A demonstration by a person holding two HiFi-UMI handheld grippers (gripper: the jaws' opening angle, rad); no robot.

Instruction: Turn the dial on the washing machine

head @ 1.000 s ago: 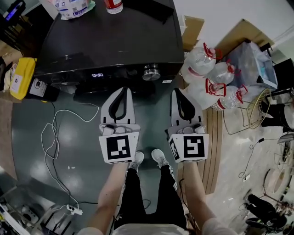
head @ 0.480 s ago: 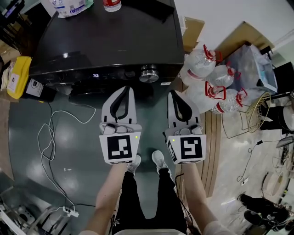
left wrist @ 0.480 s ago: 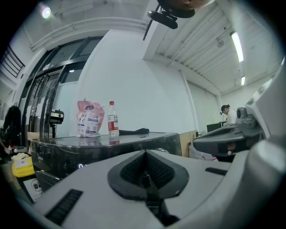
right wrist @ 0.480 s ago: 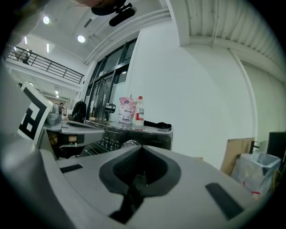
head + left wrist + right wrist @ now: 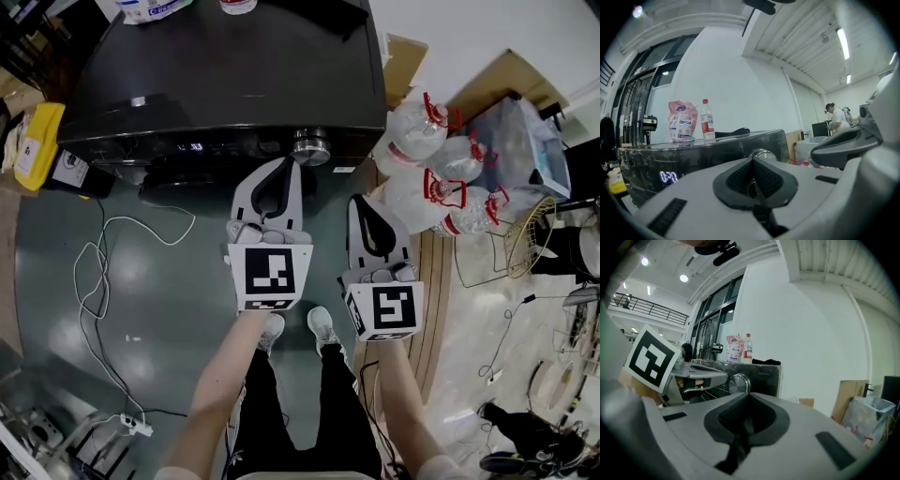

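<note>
Approach step: left gripper (image 5: 287, 167) near dial (image 5: 310, 146) of washing machine (image 5: 225, 75), fingers (image 5: 738, 180) pressed together, empty; right gripper (image 5: 360, 202) likewise. Next: spread fingers, straddle dial.

The right gripper (image 5: 748, 397) has its jaws pressed together with nothing between them. Beyond it, well clear, a silver dial (image 5: 738, 383) sits near the right end of the washing machine (image 5: 765, 373) front. A bottle (image 5: 748, 348) and a pouch (image 5: 734, 348) stand side by side on top.

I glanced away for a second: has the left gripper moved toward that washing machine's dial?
Yes. The left gripper has moved forward and rightward; its shut tips now sit just short of the dial, nearer than before.
</note>
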